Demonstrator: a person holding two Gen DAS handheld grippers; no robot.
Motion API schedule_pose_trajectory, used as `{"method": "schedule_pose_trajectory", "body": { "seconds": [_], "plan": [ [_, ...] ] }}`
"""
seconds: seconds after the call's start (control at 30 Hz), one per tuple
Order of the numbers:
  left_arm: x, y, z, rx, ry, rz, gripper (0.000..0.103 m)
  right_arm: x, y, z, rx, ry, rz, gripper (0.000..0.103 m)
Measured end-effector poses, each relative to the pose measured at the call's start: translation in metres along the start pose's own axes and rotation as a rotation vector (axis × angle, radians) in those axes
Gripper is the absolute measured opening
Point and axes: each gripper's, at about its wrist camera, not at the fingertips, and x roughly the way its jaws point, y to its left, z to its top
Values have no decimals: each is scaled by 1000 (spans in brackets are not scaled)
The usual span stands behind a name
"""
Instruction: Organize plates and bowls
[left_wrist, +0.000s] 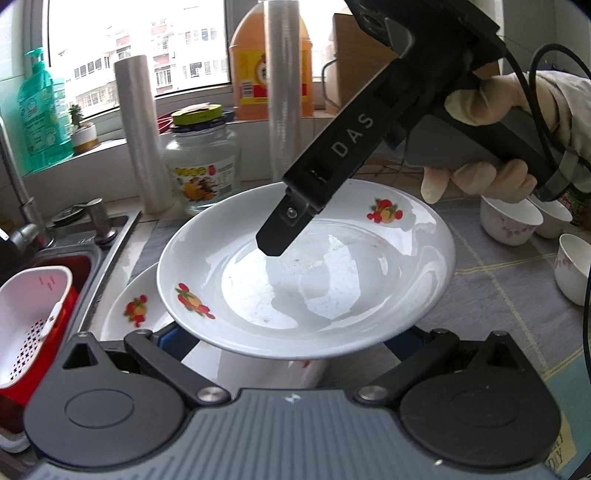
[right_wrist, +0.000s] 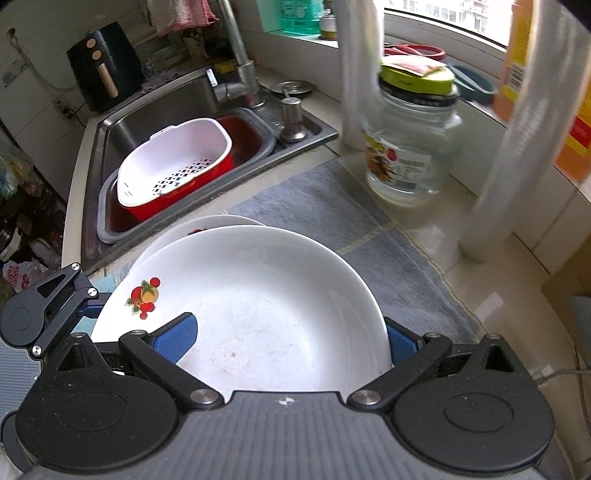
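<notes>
I saw the grey mat (right_wrist: 321, 206) by the sink (right_wrist: 155, 110), and over it the top plate (left_wrist: 306, 269), tilted above a second plate (left_wrist: 125, 314). My right tongs (right_wrist: 291, 339) pinched the top plate's rim, one blue pad (right_wrist: 177, 336) above it and one below. My left tongs (left_wrist: 295, 343) sat under its near edge; I couldn't tell their opening. Three small bowls (left_wrist: 511, 221) stood to the right.

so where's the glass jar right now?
The glass jar stands on the counter behind the held plate, between two plastic-wrap rolls under the window; in the right wrist view it is upper right.
</notes>
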Motion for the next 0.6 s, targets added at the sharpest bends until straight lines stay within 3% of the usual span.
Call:
{"method": "schedule_pose_trajectory", "body": {
  "seconds": [0.6],
  "plan": [
    [-6,26,-12,-37,38,14,102,27,26,14,-14,32,27,103]
  ]
}}
